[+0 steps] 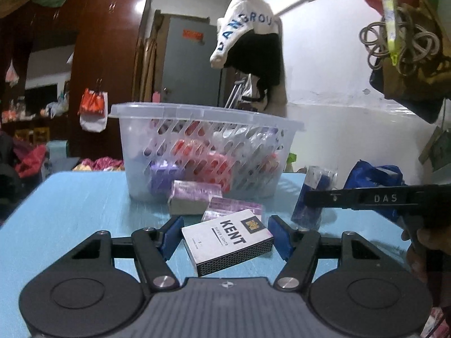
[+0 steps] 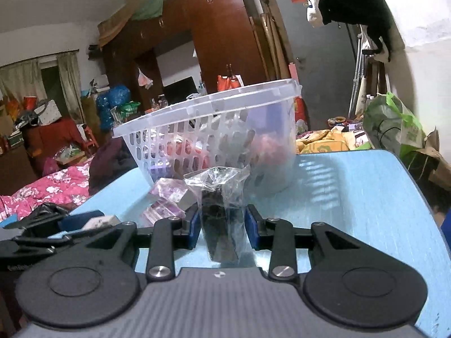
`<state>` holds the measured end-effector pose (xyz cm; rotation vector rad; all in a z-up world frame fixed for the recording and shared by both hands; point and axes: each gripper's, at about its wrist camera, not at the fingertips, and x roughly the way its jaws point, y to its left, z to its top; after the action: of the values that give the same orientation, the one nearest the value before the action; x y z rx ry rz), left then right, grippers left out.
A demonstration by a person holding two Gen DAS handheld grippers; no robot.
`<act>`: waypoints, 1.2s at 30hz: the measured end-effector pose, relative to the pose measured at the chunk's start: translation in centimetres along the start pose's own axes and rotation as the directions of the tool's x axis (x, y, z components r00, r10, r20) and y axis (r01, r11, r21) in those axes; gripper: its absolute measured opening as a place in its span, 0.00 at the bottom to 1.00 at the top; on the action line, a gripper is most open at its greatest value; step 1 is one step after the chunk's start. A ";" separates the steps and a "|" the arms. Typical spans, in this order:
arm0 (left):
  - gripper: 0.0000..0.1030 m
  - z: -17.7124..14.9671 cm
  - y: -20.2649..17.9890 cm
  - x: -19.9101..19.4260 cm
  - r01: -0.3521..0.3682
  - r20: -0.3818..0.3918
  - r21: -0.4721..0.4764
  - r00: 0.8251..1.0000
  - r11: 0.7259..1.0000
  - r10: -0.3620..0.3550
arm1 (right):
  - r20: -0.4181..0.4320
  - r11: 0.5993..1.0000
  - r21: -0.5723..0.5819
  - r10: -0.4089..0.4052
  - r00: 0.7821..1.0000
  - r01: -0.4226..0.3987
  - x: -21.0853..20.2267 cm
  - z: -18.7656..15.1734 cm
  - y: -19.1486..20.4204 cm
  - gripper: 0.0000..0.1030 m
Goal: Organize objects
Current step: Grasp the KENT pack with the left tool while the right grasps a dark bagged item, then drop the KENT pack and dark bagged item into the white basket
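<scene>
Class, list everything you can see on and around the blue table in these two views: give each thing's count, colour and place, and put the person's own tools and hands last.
table: one, light blue, under everything.
basket: one, clear slotted plastic, far side of the table, holding red and purple packs.
purple boxes: two, purple-wrapped, beside the basket's near wall.
Kent box: one, white and black, between the left gripper's pads.
wrapped pack: one, dark blue in clear film, clamped in the right gripper.
blue bag: one, far right of the table.
left gripper: black with blue pads.
right gripper: black with blue pads.
hand: one, holding the right gripper.
</scene>
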<state>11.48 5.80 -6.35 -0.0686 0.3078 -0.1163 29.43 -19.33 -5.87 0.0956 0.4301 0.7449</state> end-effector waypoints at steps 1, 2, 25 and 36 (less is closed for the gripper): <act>0.67 0.0 0.1 -0.1 -0.001 0.011 0.008 1.000 1.000 0.001 | 0.004 1.000 0.005 0.000 1.000 0.000 0.0 -0.1 -0.1 0.36; 0.67 0.0 0.4 -0.3 -0.009 0.023 0.011 1.000 1.000 0.008 | 0.009 1.000 0.013 0.008 1.000 -0.008 -0.2 -0.2 -0.3 0.36; 0.67 0.2 2.6 -0.6 0.018 0.052 -0.075 0.999 0.997 -0.014 | 0.113 0.999 -0.019 0.029 0.993 -0.027 -1.7 -0.5 0.4 0.36; 0.67 14.9 5.1 5.7 0.073 0.007 -0.127 0.997 0.989 -0.072 | 0.205 0.991 -0.135 0.023 0.978 0.005 -0.3 13.9 2.5 0.36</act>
<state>21.93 10.90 5.69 -0.2069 0.3104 -0.1687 33.35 -16.76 7.42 0.0471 0.1806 0.7626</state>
